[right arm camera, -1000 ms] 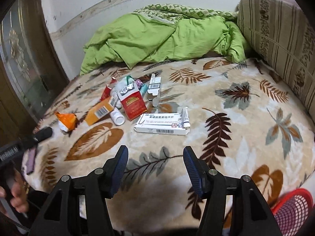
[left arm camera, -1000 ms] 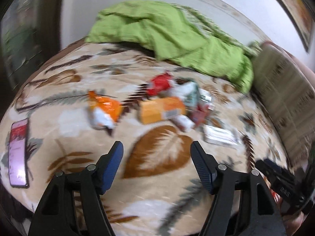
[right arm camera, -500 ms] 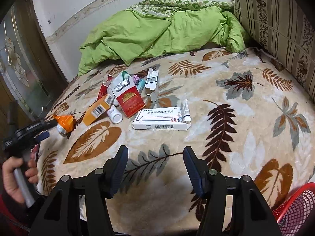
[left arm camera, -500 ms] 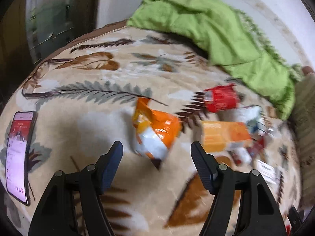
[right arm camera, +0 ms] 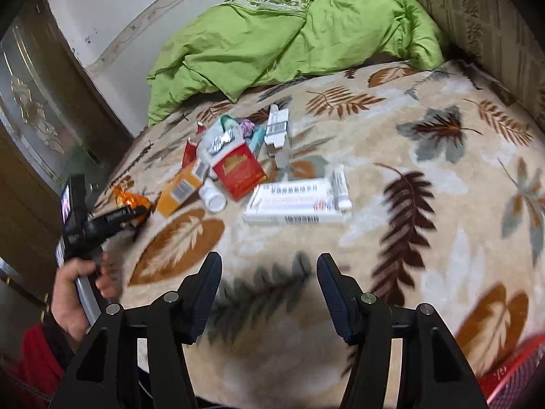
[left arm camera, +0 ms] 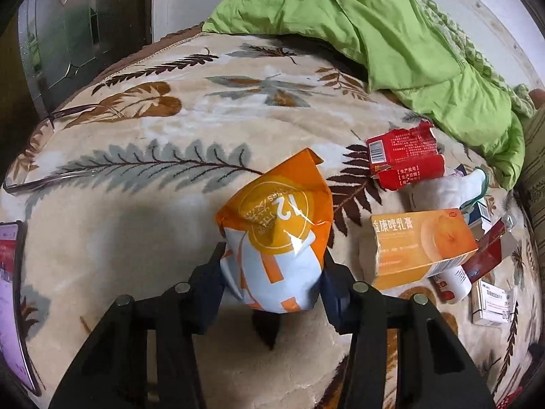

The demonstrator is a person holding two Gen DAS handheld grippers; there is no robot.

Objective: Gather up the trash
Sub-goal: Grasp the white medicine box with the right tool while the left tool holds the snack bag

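At the far left edge of the left wrist view a phone lies on the leaf-patterned bed, its screen lit. In the middle, near the camera, the left gripper has its jaws narrowed onto an orange and white snack bag; they have just been closing, and both pads press the bag's white lower part while its orange top stands up between them. Just right of the bag lies an orange box, with a torn red box farther back and a small white bottle at the orange box's near right corner. At the right edge a white carton lies flat. A crumpled green quilt fills the far right of the bed. In the right wrist view, the person's left hand at the left grips that tool's handle, and the orange bag shows as a small patch at its tip. Right of it sit the orange box, the white bottle, a red packet and a long white carton with a tube lying along its right end. The right gripper hangs above bare blanket near the camera, its jaws wide with nothing between them. A red basket shows at the near right corner.
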